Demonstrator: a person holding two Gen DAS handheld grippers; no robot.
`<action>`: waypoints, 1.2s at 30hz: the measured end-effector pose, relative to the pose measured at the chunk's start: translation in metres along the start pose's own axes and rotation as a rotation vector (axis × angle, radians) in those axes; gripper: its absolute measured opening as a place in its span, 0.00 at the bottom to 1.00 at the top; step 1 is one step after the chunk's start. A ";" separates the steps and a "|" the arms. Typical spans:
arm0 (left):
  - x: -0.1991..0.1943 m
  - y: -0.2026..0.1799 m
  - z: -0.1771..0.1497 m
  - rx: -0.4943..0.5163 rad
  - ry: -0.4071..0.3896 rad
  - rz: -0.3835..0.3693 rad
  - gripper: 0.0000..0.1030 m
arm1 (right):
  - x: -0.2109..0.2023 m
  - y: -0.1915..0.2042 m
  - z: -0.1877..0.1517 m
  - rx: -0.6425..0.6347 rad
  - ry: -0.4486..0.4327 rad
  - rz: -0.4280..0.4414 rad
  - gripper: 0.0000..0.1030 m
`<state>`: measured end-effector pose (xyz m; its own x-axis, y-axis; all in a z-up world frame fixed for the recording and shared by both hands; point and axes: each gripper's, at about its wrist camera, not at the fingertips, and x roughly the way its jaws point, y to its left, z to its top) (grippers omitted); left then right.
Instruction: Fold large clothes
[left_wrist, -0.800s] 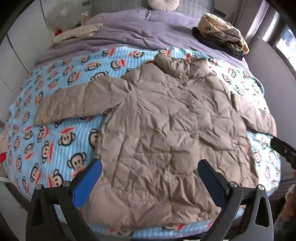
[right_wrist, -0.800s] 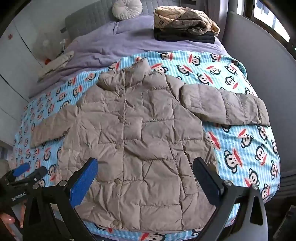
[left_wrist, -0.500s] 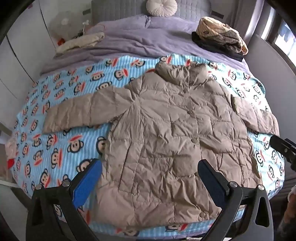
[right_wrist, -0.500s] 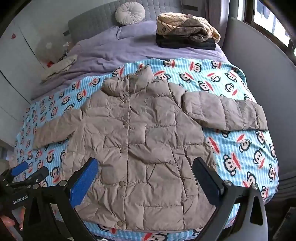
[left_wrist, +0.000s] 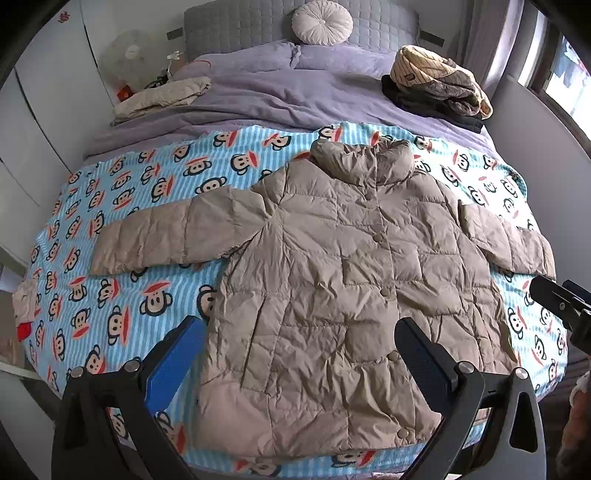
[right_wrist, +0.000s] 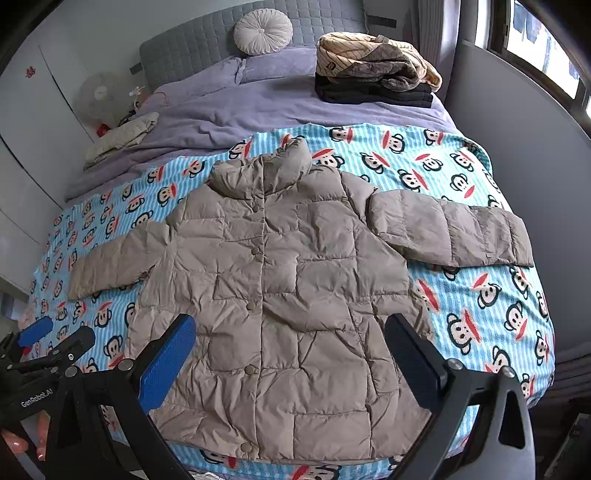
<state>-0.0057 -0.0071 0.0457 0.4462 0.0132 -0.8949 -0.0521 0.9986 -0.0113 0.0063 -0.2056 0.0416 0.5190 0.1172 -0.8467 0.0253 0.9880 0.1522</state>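
I'm looking down on a bed (left_wrist: 258, 99) that fills almost the whole view, its far half under a lilac duvet (left_wrist: 295, 96) and its near half under a blue striped blanket (left_wrist: 122, 288) printed with monkey faces. Against the grey headboard (right_wrist: 192, 40) sits a round pleated cushion (left_wrist: 322, 21).

Spread flat on the blanket, front side up and buttoned, lies the beige quilted jacket (left_wrist: 332, 280) that I have to fold. Its collar points toward the headboard and its hem reaches the near edge of the bed. One sleeve (left_wrist: 173, 236) stretches out toward the wall side; the other sleeve (right_wrist: 450, 232) lies toward the window side.

At the far corner on the window side is a stack of folded clothes (right_wrist: 373, 70), dark pieces beneath a striped one. On the opposite far side a pale garment (left_wrist: 166, 96) lies crumpled on the duvet.

My left hand-held gripper (left_wrist: 299, 358) hangs above the jacket's lower half with its two fingers spread wide and nothing between them. My right hand-held gripper (right_wrist: 291, 354) is the same: fingers wide apart over the hem area, clear of the fabric. In the right view, fingertips (right_wrist: 14, 441) of the person's hand show under the left tool.
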 end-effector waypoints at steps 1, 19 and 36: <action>-0.001 0.000 0.000 0.000 -0.003 0.002 1.00 | 0.000 0.000 0.000 0.000 0.000 0.000 0.99; -0.003 0.001 0.002 -0.002 -0.011 0.004 1.00 | 0.002 0.001 0.001 -0.001 -0.002 -0.003 0.99; -0.003 0.001 0.003 -0.002 -0.009 0.003 1.00 | 0.003 0.002 0.005 0.001 0.001 -0.004 0.99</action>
<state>-0.0041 -0.0055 0.0498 0.4544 0.0165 -0.8906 -0.0548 0.9985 -0.0095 0.0123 -0.2038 0.0417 0.5179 0.1130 -0.8480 0.0288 0.9884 0.1493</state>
